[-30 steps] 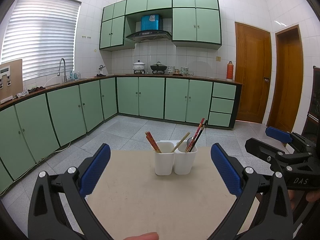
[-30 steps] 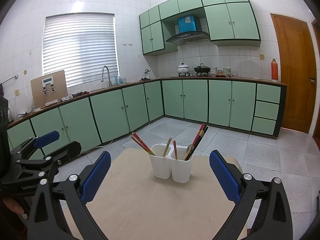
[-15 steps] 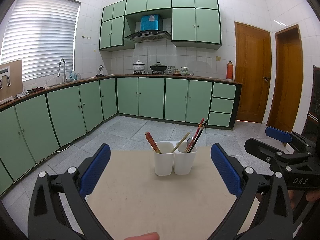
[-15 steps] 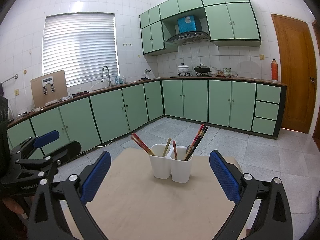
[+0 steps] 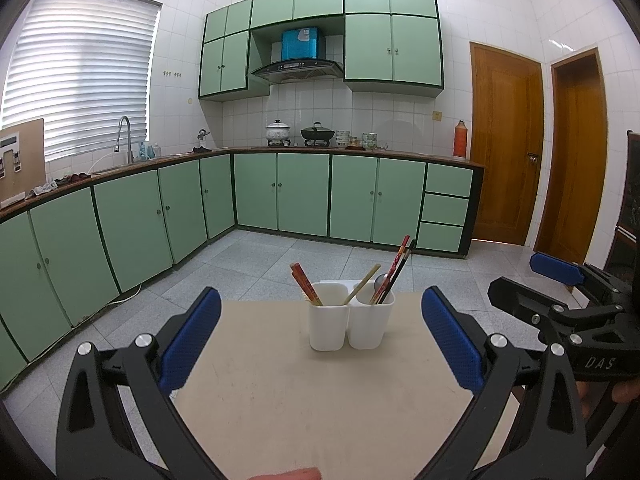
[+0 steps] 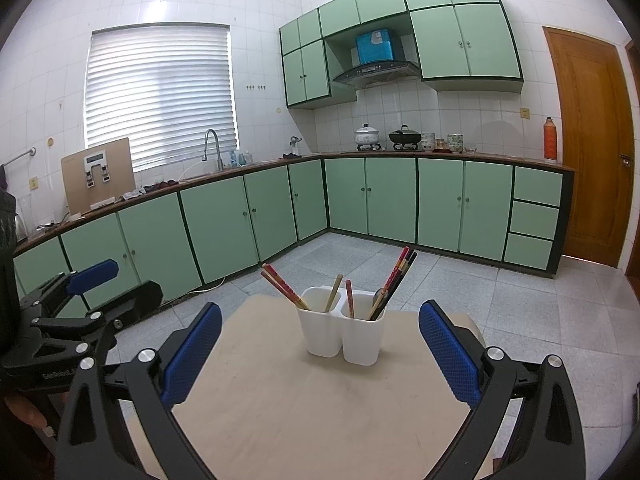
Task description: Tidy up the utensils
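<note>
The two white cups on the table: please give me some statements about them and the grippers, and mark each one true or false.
1. The two white cups stand side by side, touching, on the table. True.
2. The left gripper is shut on a chopstick. False: its jaws are wide open and hold nothing.
3. A metal spoon stands in the right-hand cup. True.
4. All the utensils are in one cup. False: the red chopsticks lean in the left-hand cup, and others are in the right-hand one.
5. The right gripper is open. True.
</note>
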The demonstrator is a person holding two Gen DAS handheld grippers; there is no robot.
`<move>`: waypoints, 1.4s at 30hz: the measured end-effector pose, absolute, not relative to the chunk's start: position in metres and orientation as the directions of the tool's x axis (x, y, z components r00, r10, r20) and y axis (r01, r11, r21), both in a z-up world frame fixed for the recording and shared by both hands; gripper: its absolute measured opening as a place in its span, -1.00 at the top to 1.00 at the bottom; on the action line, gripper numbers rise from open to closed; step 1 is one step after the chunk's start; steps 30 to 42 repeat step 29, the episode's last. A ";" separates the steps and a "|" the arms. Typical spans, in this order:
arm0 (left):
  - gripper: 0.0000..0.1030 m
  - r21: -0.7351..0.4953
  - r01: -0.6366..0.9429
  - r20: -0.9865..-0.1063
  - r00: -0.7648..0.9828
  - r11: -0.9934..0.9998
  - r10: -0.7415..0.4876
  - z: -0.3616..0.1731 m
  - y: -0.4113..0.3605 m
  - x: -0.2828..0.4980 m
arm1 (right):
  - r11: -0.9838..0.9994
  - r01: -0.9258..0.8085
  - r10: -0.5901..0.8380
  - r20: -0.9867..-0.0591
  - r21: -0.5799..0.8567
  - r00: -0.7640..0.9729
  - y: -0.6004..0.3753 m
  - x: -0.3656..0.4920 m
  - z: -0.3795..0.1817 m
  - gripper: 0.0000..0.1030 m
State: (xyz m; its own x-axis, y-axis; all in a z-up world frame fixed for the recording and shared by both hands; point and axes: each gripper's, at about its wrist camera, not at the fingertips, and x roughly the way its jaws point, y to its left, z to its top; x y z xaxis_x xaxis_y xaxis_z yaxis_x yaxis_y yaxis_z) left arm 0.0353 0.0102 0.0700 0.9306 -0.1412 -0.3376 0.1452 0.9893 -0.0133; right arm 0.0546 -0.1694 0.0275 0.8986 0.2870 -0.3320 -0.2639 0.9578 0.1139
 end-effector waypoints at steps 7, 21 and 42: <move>-0.89 -0.014 0.146 -0.347 0.927 0.989 -0.142 0.068 0.010 0.039 | 0.958 -0.263 0.287 -0.337 0.115 0.897 -0.170 0.056 0.025 -0.88; -0.89 -0.025 0.145 -0.361 0.921 0.989 -0.144 0.067 0.014 0.046 | 0.959 -0.256 0.282 -0.348 0.120 0.894 -0.173 0.058 0.022 -0.88; -0.89 -0.026 0.142 -0.363 0.921 0.990 -0.142 0.065 0.014 0.046 | 0.959 -0.256 0.282 -0.350 0.119 0.894 -0.173 0.058 0.022 -0.88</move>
